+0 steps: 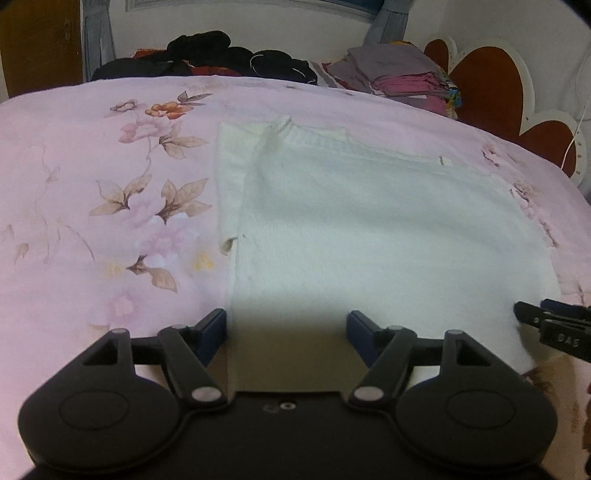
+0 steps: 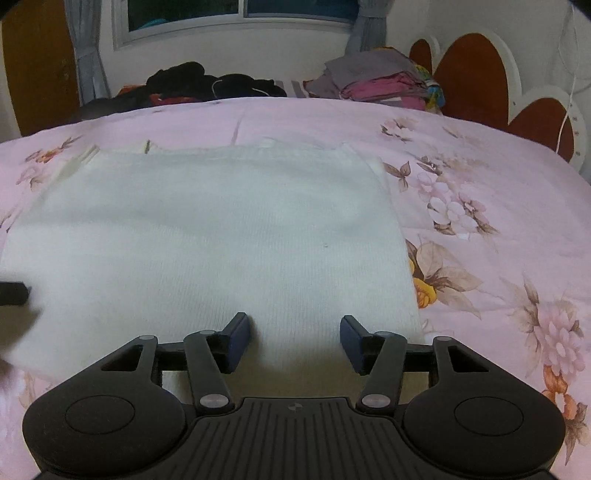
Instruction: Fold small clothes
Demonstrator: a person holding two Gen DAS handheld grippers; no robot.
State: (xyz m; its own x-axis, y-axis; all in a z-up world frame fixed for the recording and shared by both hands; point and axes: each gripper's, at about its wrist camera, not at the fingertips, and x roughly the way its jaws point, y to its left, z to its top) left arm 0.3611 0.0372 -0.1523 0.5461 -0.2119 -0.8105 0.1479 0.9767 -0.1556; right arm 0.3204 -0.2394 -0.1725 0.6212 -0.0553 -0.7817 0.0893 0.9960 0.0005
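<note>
A white knitted garment (image 1: 369,229) lies flat on the pink floral bedspread (image 1: 92,192), its sides folded in to a rectangle. It also shows in the right wrist view (image 2: 221,236). My left gripper (image 1: 287,332) is open and empty over the garment's near left corner. My right gripper (image 2: 295,341) is open and empty over the near right edge. The right gripper's tip (image 1: 546,325) shows at the right edge of the left wrist view. The left gripper's tip (image 2: 13,291) shows at the left edge of the right wrist view.
A pile of dark clothes (image 1: 207,59) lies at the far side of the bed. A stack of folded clothes (image 1: 399,74) sits at the far right, next to a red and white headboard (image 1: 491,85). A window with curtains (image 2: 236,18) is behind.
</note>
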